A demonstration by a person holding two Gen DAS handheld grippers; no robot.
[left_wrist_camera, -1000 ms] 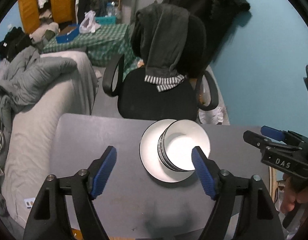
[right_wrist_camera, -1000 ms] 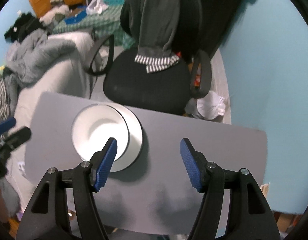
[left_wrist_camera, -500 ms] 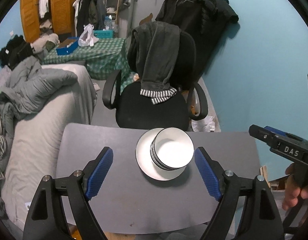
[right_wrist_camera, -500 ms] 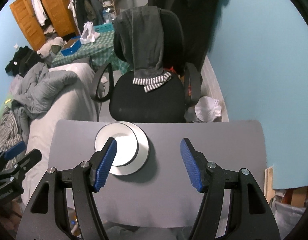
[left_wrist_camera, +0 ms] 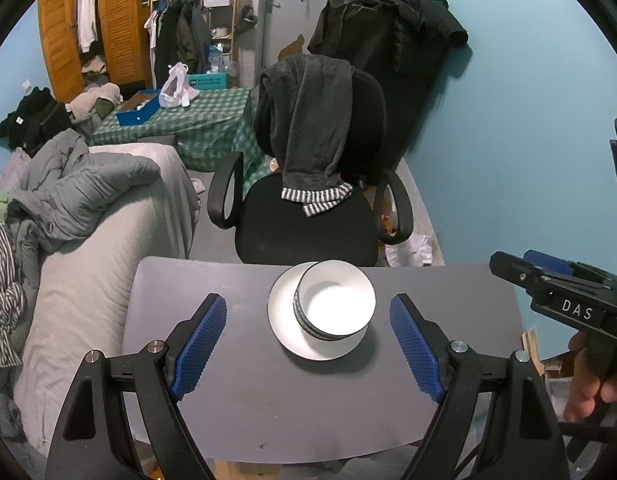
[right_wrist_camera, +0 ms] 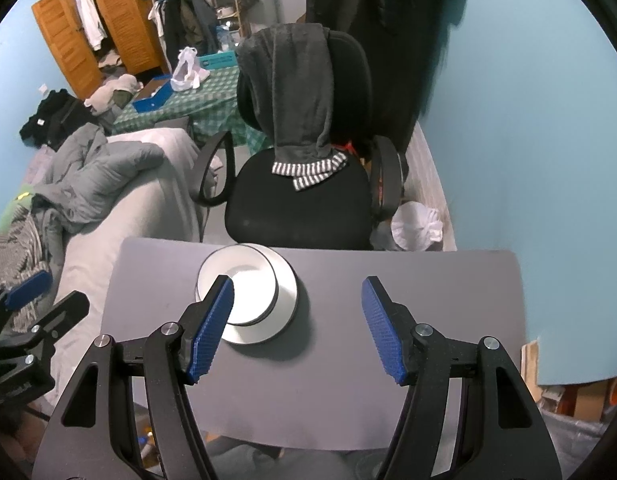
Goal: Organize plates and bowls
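table (left_wrist_camera: 236, 400): bowls (left_wrist_camera: 334, 304) beyond hand-held gripper (left_wrist_camera: 308, 344)

Dark grey rectangular table (left_wrist_camera: 236, 400), rounded corners, matte top with faint scuffs. White round plate (left_wrist_camera: 286, 330) lies directly on it, toward far edge, left of middle. Stack of white bowls (left_wrist_camera: 334, 304) sits on plate.

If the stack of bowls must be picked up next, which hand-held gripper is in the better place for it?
Probably the left hand-held gripper: the stack of bowls sits centred between its open fingers. The right hand-held gripper is also open, but the stack lies off to its left.
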